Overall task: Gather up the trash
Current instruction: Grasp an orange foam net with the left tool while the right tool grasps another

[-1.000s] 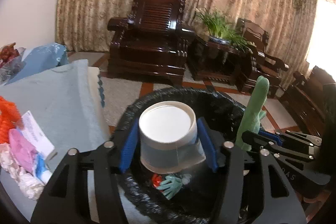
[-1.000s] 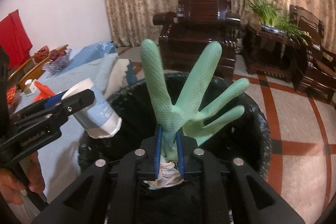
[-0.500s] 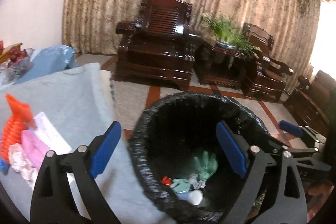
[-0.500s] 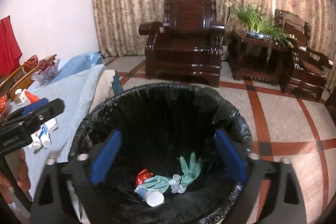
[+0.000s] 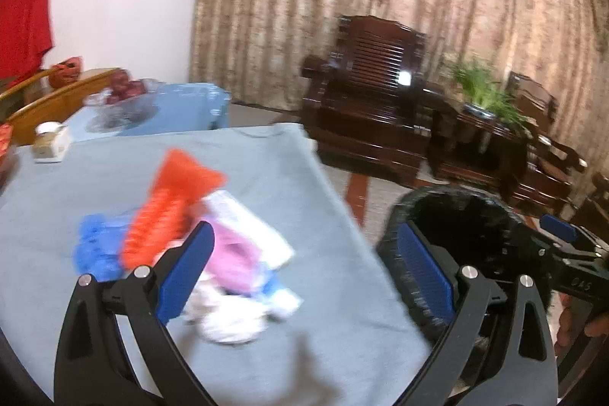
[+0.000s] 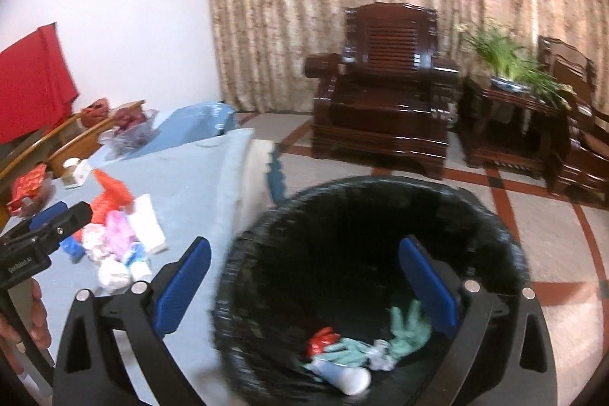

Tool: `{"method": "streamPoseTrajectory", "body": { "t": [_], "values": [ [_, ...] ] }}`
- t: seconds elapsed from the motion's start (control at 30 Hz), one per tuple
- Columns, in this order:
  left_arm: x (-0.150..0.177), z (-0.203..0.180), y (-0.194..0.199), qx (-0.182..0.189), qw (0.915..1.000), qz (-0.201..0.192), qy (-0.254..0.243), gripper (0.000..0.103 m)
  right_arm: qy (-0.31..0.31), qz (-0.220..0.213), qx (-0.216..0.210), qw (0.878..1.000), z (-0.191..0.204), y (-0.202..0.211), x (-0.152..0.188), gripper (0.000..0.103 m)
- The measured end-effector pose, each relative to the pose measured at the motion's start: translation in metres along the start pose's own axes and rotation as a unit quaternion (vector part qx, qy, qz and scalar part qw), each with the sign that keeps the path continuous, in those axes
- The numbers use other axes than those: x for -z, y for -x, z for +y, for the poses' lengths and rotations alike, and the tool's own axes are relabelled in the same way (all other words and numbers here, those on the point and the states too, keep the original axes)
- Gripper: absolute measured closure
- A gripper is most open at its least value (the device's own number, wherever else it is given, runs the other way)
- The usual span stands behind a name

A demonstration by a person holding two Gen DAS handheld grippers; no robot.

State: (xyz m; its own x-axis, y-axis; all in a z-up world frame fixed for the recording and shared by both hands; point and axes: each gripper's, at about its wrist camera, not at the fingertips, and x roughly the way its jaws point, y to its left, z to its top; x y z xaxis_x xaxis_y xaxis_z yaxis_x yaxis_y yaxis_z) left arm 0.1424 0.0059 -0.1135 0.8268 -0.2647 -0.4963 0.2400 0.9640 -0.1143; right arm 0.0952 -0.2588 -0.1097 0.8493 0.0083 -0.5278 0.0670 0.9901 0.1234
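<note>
A black-lined trash bin [image 6: 380,200] stands beside the table; inside lie a green glove [image 6: 409,330], a white paper cup [image 6: 346,377] and a red scrap [image 6: 321,345]. My right gripper [image 6: 304,286] is open and empty over the bin's near rim. My left gripper [image 5: 304,273] is open and empty above the table edge, its left finger over a pile of trash [image 5: 228,276]: an orange mesh piece [image 5: 171,212], a pink wrapper [image 5: 236,261], a white packet [image 5: 251,227], blue scraps [image 5: 93,250] and crumpled tissue [image 5: 228,320]. The pile also shows in the right wrist view [image 6: 118,238].
The table has a light blue cloth [image 5: 266,170]. A small white box [image 5: 49,143] and a fruit bowl [image 5: 121,101] sit at its far end. A dark wooden armchair [image 6: 384,117], a side table with a plant [image 6: 506,94] and curtains stand behind the bin.
Both grippers opened a second ago and dropped the cup and green glove into the bin. Since then my left gripper has swung left over the table's trash pile; my right has shifted slightly.
</note>
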Motion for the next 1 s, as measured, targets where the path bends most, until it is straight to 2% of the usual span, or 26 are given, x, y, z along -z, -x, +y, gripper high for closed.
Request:
{"method": "streamPoseTrajectory", "body": {
  "t": [0.37, 0.67, 0.97, 1.0],
  "values": [
    [0.008, 0.071, 0.026, -0.084, 0.9963, -0.003, 0.015, 0.009, 0.045, 0.010, -0.085, 0.995, 0.085, -0.025, 0.006, 0.006],
    [0.020, 0.107, 0.020, -0.117, 0.9927, 0.004, 0.031, 0.009, 0.076, 0.020, -0.126, 0.989, 0.134, -0.055, 0.008, 0.007],
    [0.020, 0.125, -0.009, -0.114, 0.9921, 0.018, 0.048, 0.009, 0.090, 0.038, -0.154, 0.983, 0.160, -0.085, 0.008, 0.025],
    [0.020, 0.125, -0.013, -0.113, 0.9922, 0.019, 0.050, 0.012, 0.091, 0.040, -0.155, 0.983, 0.162, -0.088, 0.009, 0.028]
  ]
}}
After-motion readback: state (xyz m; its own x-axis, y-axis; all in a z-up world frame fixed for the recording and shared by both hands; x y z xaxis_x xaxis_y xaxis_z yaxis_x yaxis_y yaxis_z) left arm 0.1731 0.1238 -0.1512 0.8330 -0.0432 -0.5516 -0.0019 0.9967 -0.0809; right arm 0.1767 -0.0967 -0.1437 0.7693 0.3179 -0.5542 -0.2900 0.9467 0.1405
